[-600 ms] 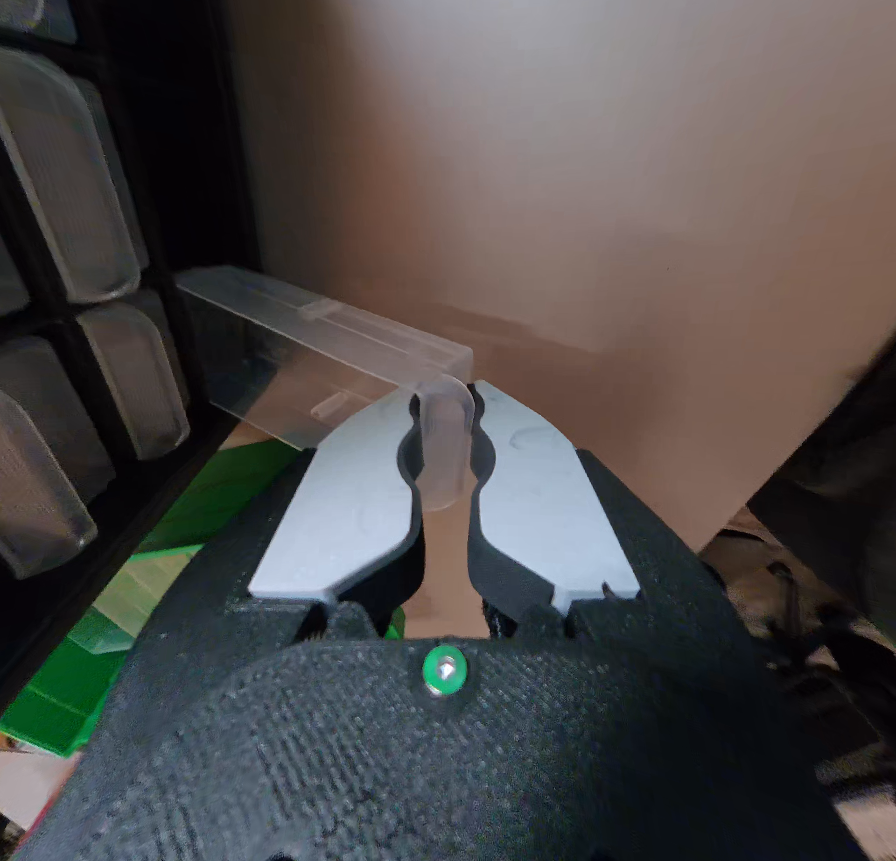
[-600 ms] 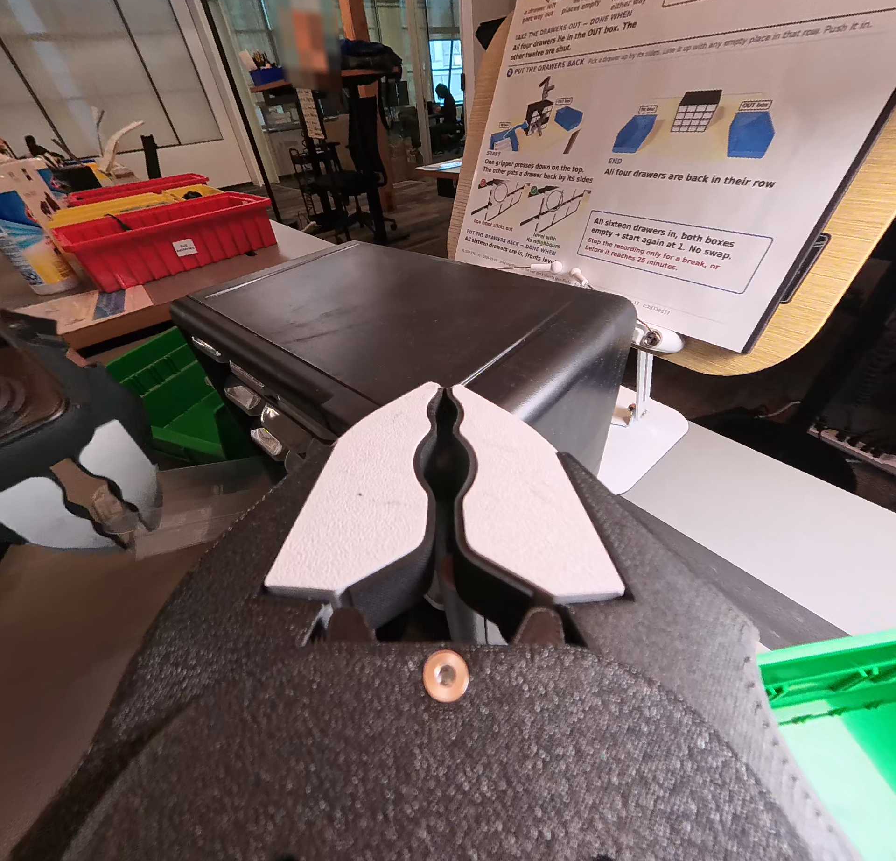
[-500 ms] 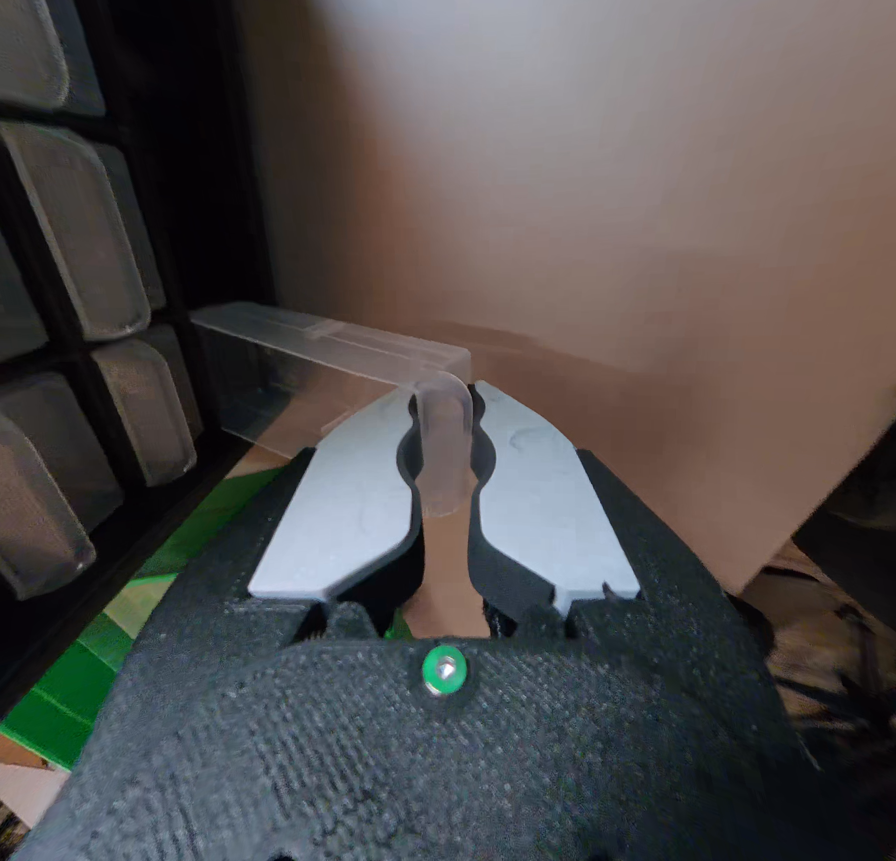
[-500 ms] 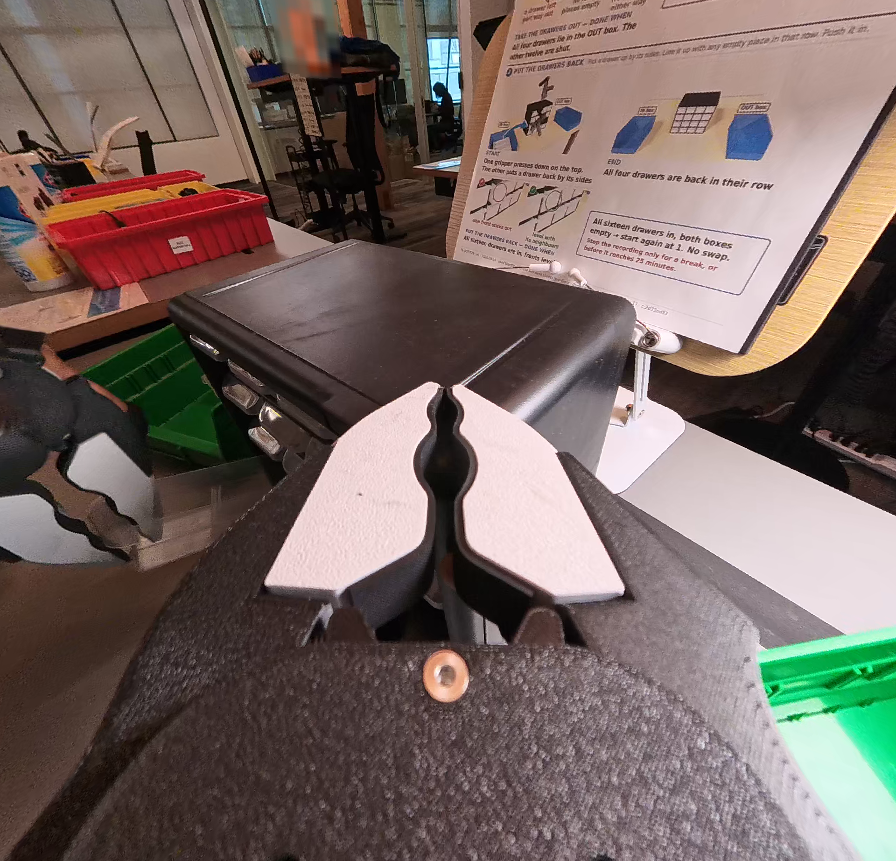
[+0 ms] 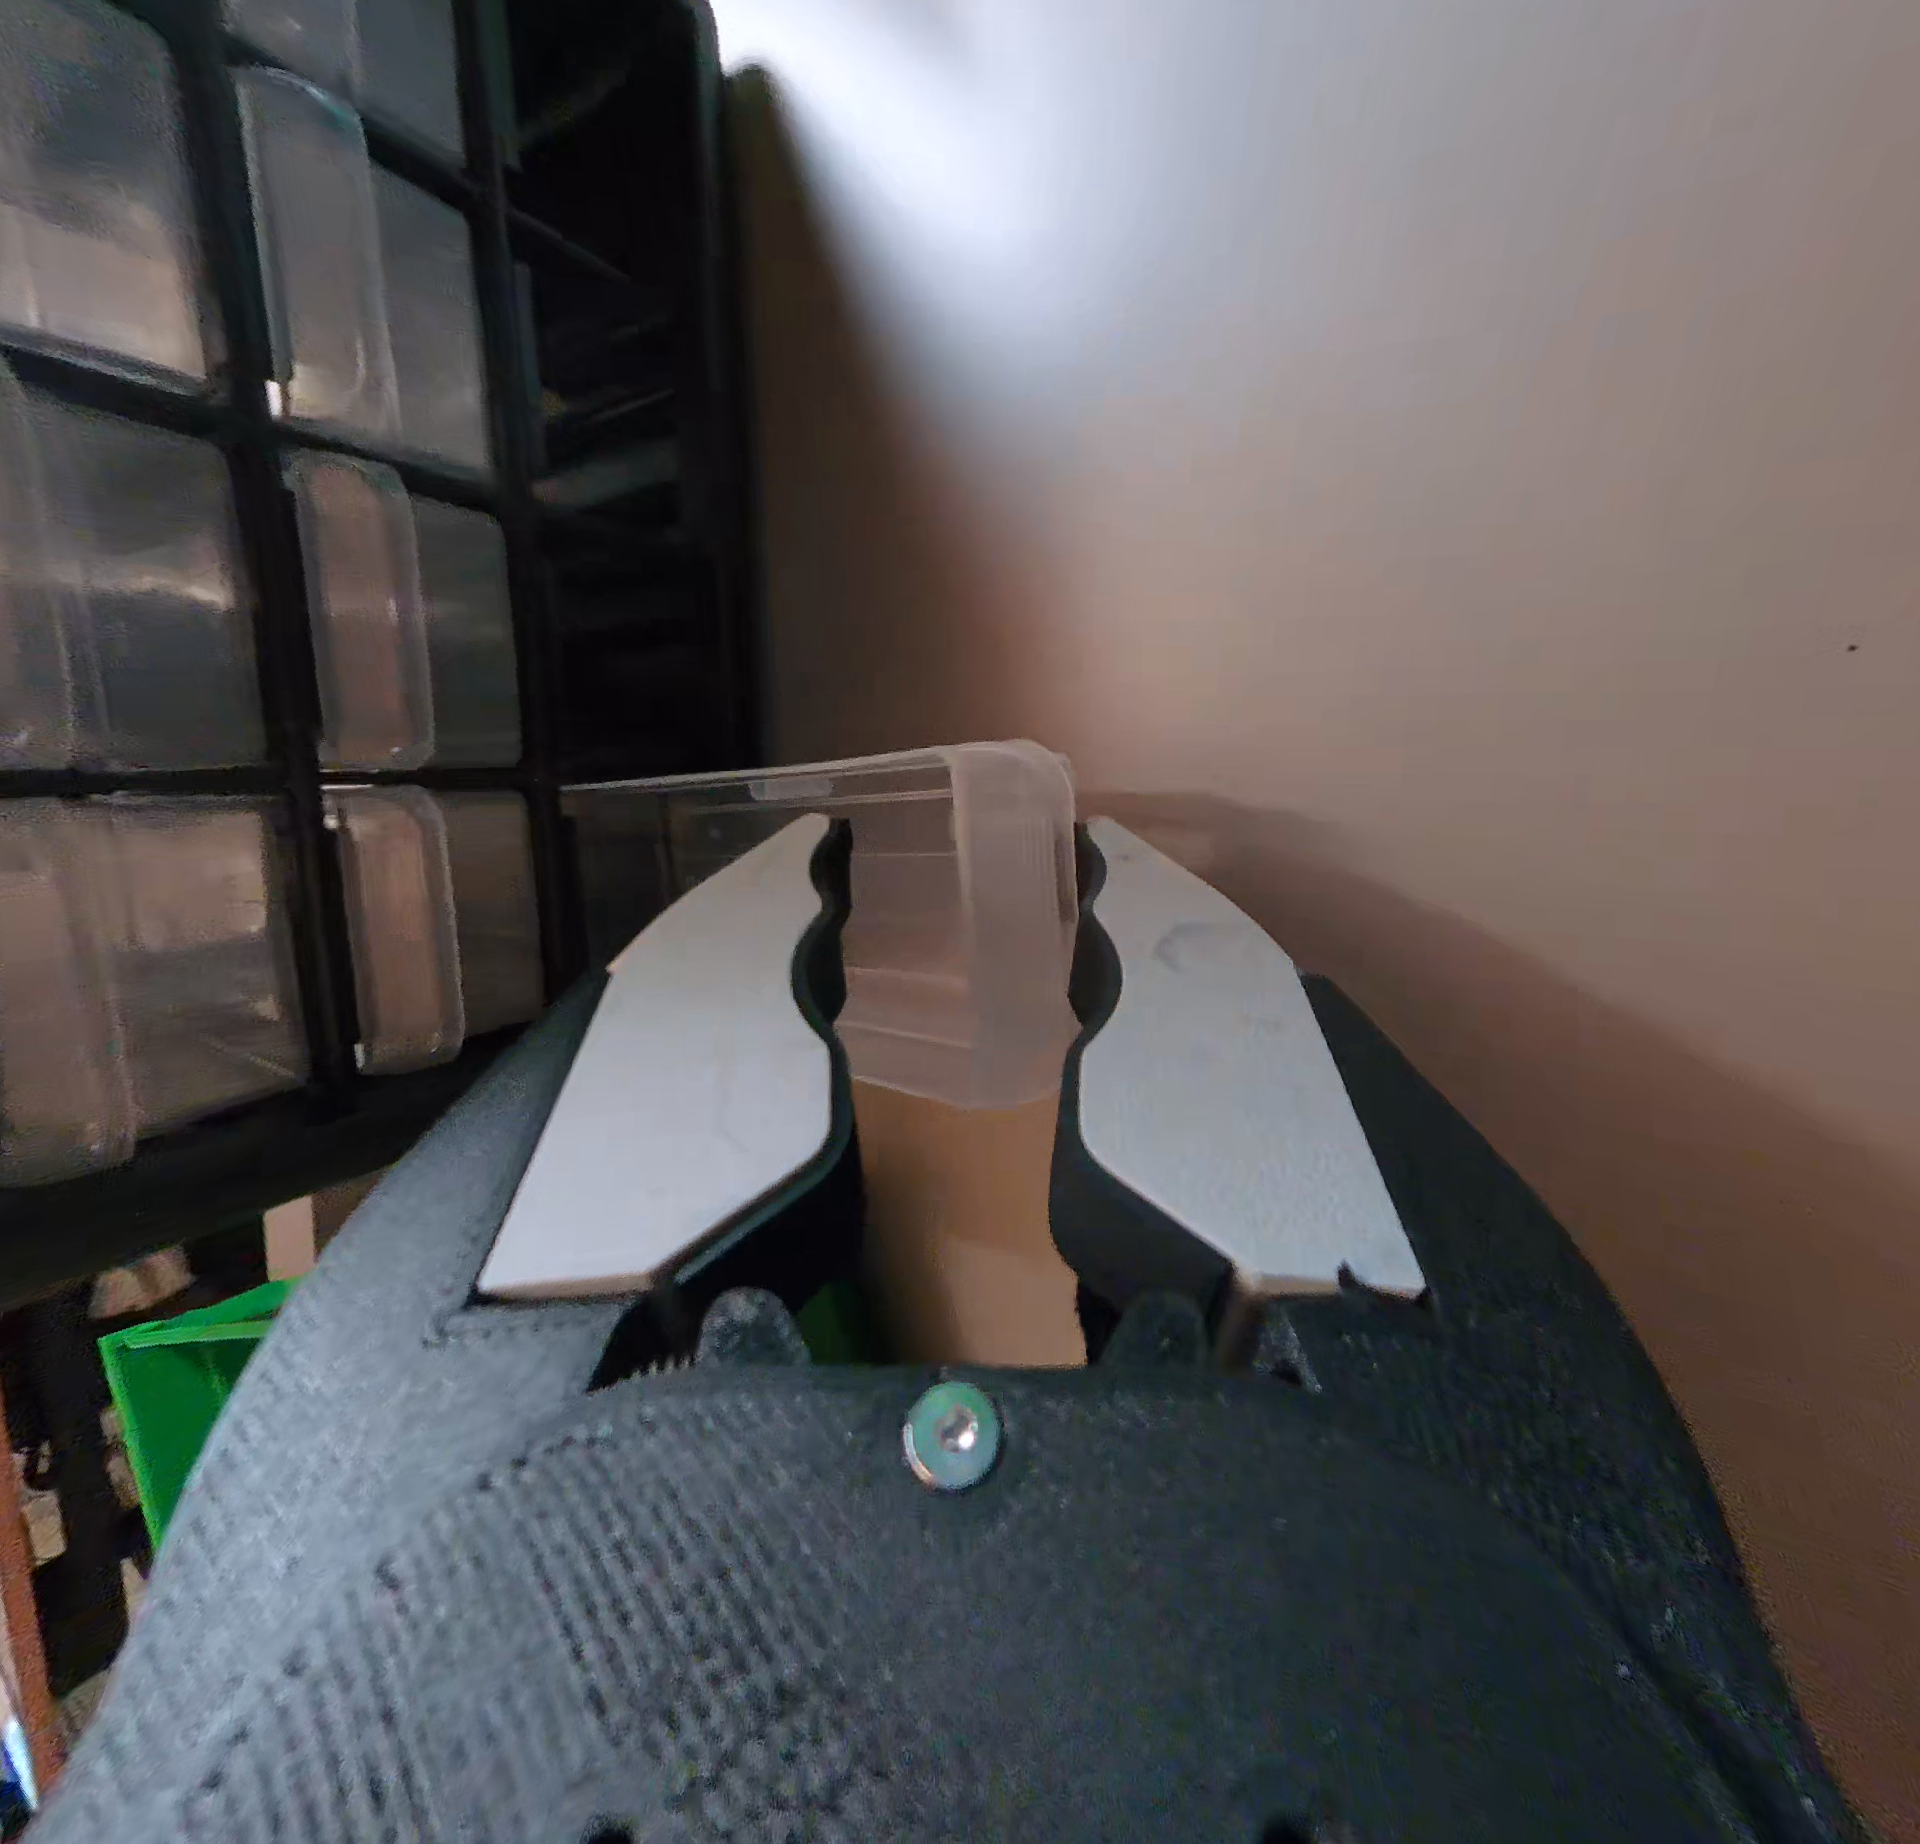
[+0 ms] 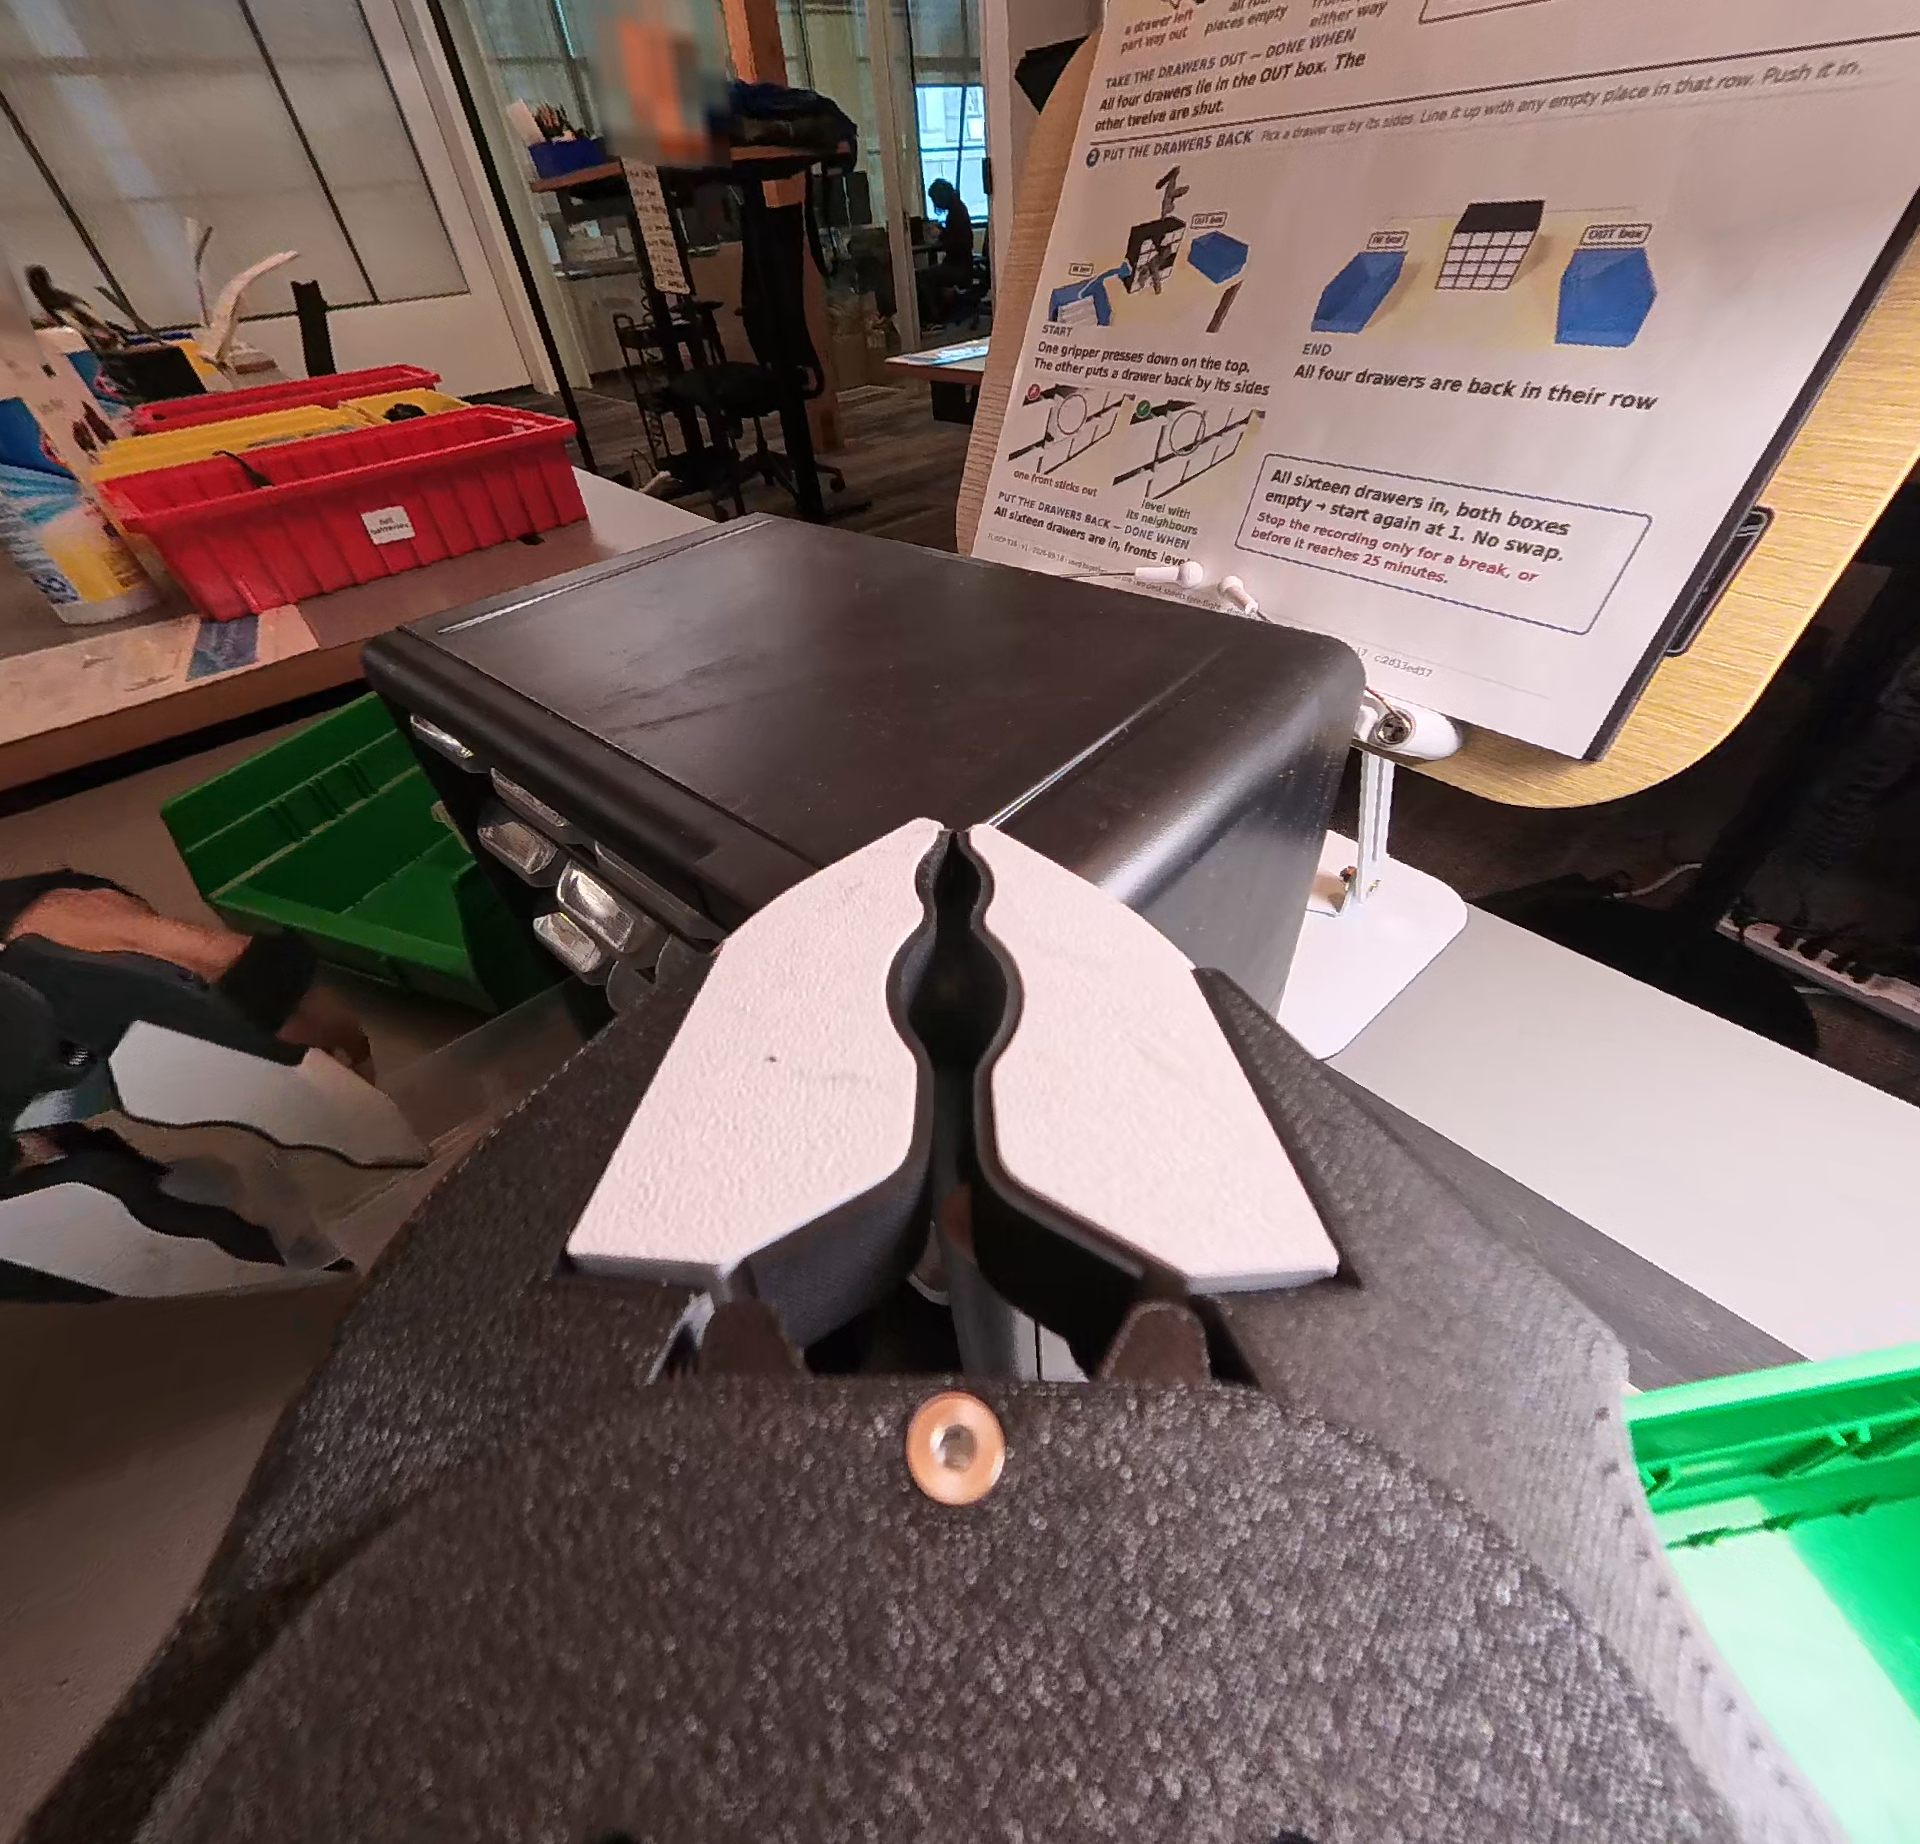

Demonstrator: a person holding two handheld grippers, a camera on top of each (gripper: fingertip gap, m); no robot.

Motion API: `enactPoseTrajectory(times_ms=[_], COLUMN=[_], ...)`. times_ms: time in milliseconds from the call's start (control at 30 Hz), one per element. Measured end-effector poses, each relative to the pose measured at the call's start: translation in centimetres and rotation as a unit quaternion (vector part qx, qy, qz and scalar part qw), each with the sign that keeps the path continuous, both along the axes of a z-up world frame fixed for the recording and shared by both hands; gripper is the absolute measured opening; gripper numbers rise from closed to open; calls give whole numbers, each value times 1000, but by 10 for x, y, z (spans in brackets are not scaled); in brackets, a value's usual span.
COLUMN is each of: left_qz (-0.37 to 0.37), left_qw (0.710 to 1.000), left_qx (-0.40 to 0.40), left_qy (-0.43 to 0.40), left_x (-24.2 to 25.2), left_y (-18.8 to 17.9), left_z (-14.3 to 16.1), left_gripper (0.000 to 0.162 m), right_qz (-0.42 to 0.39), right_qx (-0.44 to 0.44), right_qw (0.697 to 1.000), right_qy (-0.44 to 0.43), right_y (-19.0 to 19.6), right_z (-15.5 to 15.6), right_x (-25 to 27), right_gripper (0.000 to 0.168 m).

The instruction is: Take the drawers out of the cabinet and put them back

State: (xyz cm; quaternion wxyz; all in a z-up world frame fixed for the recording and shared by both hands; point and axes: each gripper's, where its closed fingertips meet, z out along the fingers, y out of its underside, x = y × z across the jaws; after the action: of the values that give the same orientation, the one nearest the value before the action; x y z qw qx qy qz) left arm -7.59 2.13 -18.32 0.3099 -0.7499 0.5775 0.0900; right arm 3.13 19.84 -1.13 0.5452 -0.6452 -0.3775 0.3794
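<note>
The black cabinet (image 5: pixel 260 755) with clear drawers fills the left of the left wrist view. My left gripper (image 5: pixel 961 838) is shut on the front handle of a clear drawer (image 5: pixel 956 953). That drawer sits partly inside the bottom slot of the cabinet's right column, and the slots above it look empty. In the right wrist view my right gripper (image 6: pixel 951 833) is shut and empty, held over the near corner of the cabinet's top (image 6: pixel 831 672). Whether it touches the top is hidden. The left gripper (image 6: pixel 208 1150) shows at the lower left there.
A green bin (image 6: pixel 343 859) lies left of the cabinet and another green bin (image 6: pixel 1787 1503) is at my right. A brown panel (image 5: pixel 1455 444) stands close on the right of the drawer. Red trays (image 6: pixel 343 506) and an instruction board (image 6: pixel 1455 340) stand behind.
My left gripper has swung toward the cabinet front and the drawer has gone further into its slot. Its fingers stand wider apart on the handle. The right gripper has hardly moved.
</note>
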Motion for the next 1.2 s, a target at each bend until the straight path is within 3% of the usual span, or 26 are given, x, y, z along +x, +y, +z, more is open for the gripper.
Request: enactPoseTrajectory(times_ms=[100, 367, 533, 633, 733, 833, 1033, 1200], left_qz=[-1, 60, 151, 146, 113, 138, 222, 233], left_qw=[999, 991, 976, 973, 971, 967, 952, 952], left_qx=[36, 86, 155, 167, 181, 181, 193, 183], left_qy=[-4, -85, -20, -67, -109, -114, -83, -77], left_x=[-10, -31, -62, -60, -52, -51, -57, -56], left_y=[3, 30, 60, 55, 43, 46, 73, 77], left_z=[-2, -11, -8, 3, 14, 9, -3, -11], left_gripper=[46, 43, 42, 32, 7, 0, 0, 0], right_qz=[1, 0, 2, 2, 3, 1, -2, 0], right_qx=[-1, 0, 4, 6, 6, 6, 8, 6], right_qw=[1000, 1000, 1000, 1000, 1000, 1000, 1000, 1000], right_qy=[3, 3, -1, -5, -5, -5, -9, -9], right_y=[0, 0, 0, 0, 0, 0, 0, 0], right_z=[0, 0, 0, 0, 0, 0, 0, 0], right_x=[0, 0, 0, 0, 0, -1, -1, -1], right_gripper=[0, 0, 0, 0, 0, 0, 0, 0])
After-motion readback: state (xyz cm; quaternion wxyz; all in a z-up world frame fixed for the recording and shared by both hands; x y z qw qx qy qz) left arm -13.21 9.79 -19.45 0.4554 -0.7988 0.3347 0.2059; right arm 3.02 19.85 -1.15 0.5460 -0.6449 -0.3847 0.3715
